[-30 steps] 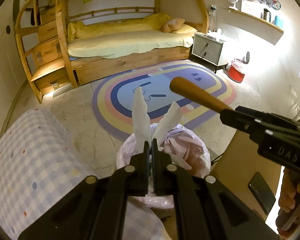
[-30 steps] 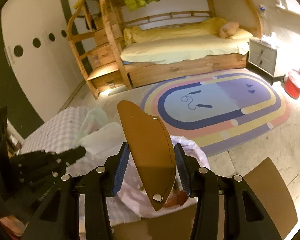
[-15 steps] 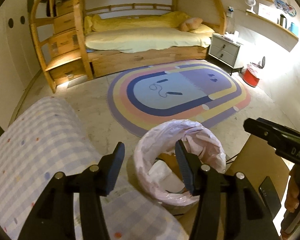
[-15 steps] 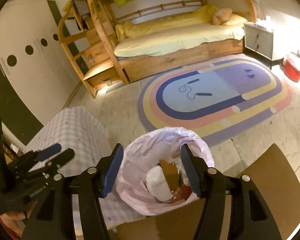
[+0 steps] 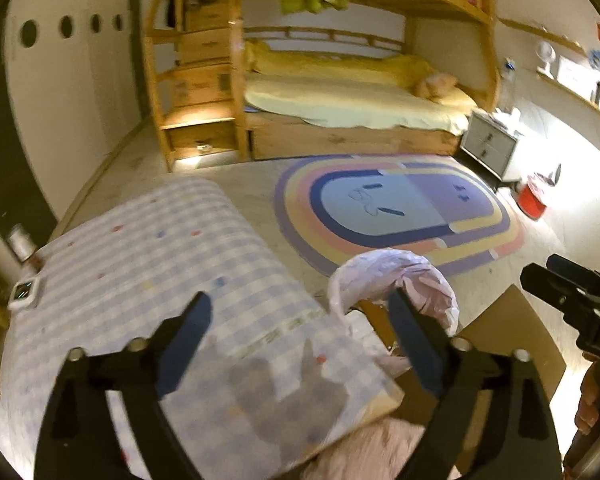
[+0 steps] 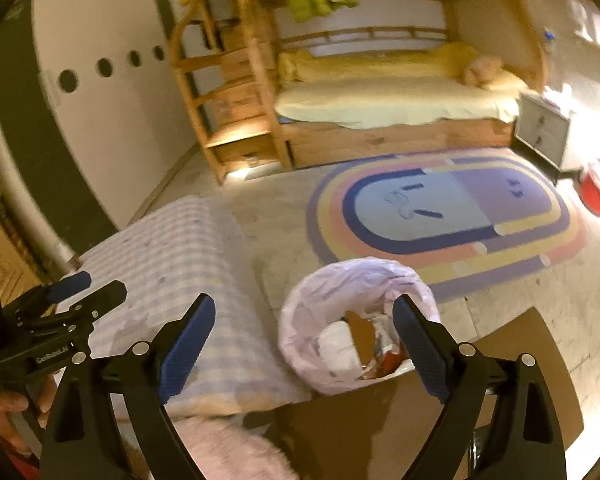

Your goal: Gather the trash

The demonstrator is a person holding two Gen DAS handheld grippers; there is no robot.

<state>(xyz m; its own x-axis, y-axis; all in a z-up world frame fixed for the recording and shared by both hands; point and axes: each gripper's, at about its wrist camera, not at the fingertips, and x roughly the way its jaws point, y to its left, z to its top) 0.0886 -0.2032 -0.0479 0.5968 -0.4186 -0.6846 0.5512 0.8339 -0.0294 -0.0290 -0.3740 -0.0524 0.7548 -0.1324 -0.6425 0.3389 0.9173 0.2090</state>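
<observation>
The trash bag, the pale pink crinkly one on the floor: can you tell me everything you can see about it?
The trash bag is thin, crinkly, pale pink plastic, puffed out round, standing upright on the floor with its mouth wide open. Inside lie a white crumpled wad, a brown leathery piece and something red and shiny. It sits between the checkered cloth and a brown board, near the striped rug. Neither gripper touches it.
</observation>
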